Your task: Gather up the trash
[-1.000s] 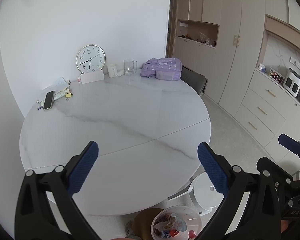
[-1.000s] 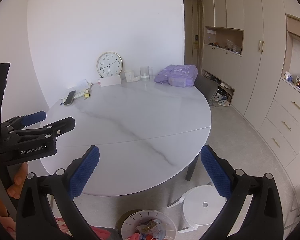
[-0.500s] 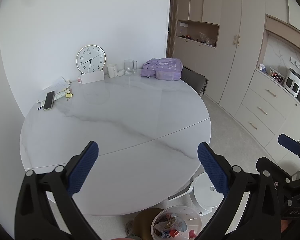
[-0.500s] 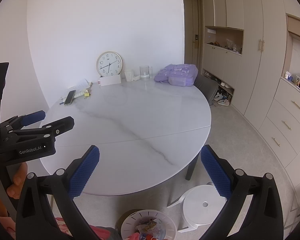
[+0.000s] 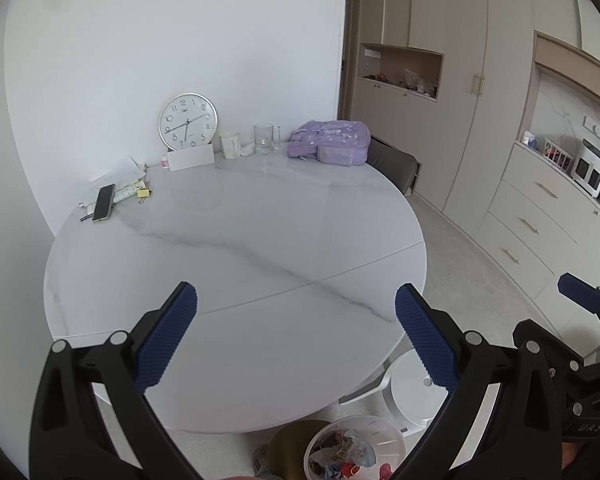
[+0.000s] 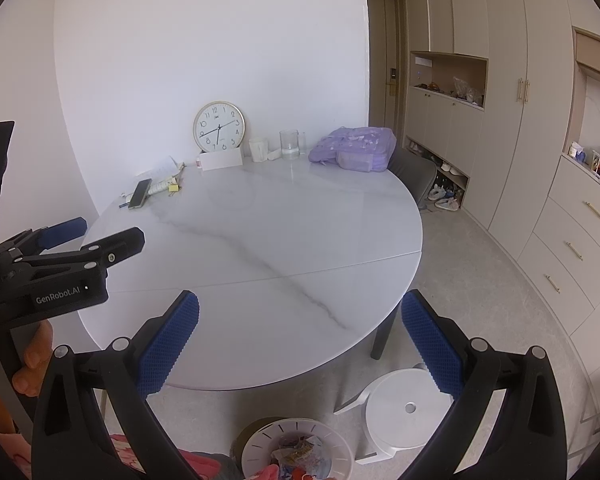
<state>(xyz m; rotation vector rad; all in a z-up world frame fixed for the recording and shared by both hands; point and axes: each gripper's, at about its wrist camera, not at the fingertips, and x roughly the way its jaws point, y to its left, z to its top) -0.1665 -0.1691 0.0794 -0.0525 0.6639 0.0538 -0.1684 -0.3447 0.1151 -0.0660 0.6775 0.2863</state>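
At the far left of the right wrist view, a hand grips the handle of the left gripper, whose jaws are spread wide with nothing between them. It hangs above the near edge of a round white marble table. On the table's far left lie loose papers, with a phone face down beside a small yellow item that is too small to identify. Further right, a wall clock leans against the white wall, with a white card propped in front of it. Next come a white cup and a clear glass mug, standing close together. A purple backpack lies flat on the table's far right side, and a dark chair sits just behind it.

Below the near table edge, on the floor, stands a white bin holding the trash: a heap of coloured wrappers and scraps, filling it well up. A brown round object sits just behind the bin, partly hidden. To the right of the bin is a white stool.

The right gripper likewise hangs over the near edge, its blue-padded jaws released and holding nothing. Along the right wall run beige cabinets, with shoes in a low open compartment.
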